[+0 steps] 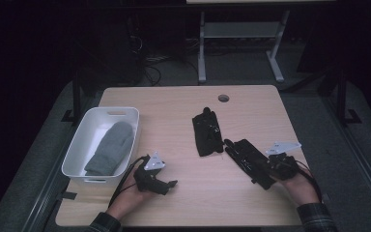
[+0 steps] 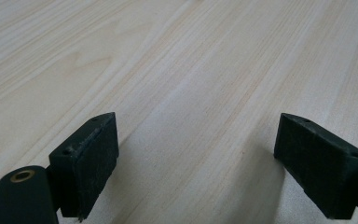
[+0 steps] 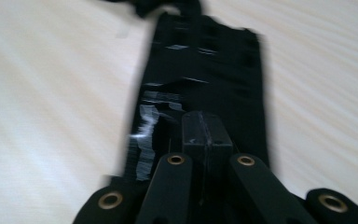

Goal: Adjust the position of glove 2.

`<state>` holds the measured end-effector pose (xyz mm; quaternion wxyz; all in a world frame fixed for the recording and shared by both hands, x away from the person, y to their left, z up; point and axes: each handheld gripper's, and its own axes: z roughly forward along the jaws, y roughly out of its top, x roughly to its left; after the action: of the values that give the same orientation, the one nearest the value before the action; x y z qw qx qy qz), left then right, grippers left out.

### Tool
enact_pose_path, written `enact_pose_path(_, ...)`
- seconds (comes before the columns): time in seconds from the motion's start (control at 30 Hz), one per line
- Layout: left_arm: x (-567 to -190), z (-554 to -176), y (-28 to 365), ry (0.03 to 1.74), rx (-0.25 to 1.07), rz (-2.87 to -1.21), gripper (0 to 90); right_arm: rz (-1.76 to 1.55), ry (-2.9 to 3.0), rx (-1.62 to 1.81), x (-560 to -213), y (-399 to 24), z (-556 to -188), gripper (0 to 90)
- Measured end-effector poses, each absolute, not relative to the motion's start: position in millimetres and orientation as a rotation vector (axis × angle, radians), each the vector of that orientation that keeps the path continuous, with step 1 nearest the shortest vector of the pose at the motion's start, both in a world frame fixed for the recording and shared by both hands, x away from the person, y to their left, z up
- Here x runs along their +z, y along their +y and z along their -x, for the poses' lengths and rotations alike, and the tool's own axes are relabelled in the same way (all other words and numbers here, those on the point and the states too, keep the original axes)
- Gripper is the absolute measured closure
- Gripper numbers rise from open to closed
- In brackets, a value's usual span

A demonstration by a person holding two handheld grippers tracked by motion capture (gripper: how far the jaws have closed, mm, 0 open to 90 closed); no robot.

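right gripper clamped tight on black glove, pads pressed together with the fabric pinched at its near edge, glove stretching away ahead of the jaws over the table. second black glove lies flat just beyond and to the left of that gripper, close to the held one. left gripper released, jaws wide apart over bare wood, white bin with grey mitten just to its left

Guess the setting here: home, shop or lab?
Most likely a lab or workshop bench. A bare wooden table with a cable hole stands in a dark room, loose cables lie on the floor behind it, and a metal frame stands beyond.
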<state>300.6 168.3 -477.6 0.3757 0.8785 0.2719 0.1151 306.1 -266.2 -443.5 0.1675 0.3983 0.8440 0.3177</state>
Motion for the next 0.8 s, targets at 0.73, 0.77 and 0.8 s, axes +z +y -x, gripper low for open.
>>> enact_pose_path(0.73, -478, -301, 168, 0.694, 0.295, -2.248, 12.7, -1.119, 2.504, 0.865, -457, -268, -285, 90.0)
enact_pose_path(0.77, -478, -301, 168, 0.693, 0.295, -2.249, 12.7, -1.11, 2.515, 0.864, -457, -265, -282, 90.0)
enact_pose_path(0.8, -478, -300, 168, 0.698, 0.293, -2.242, 12.7, -1.103, 2.525, 0.869, -457, -263, -279, 90.0)
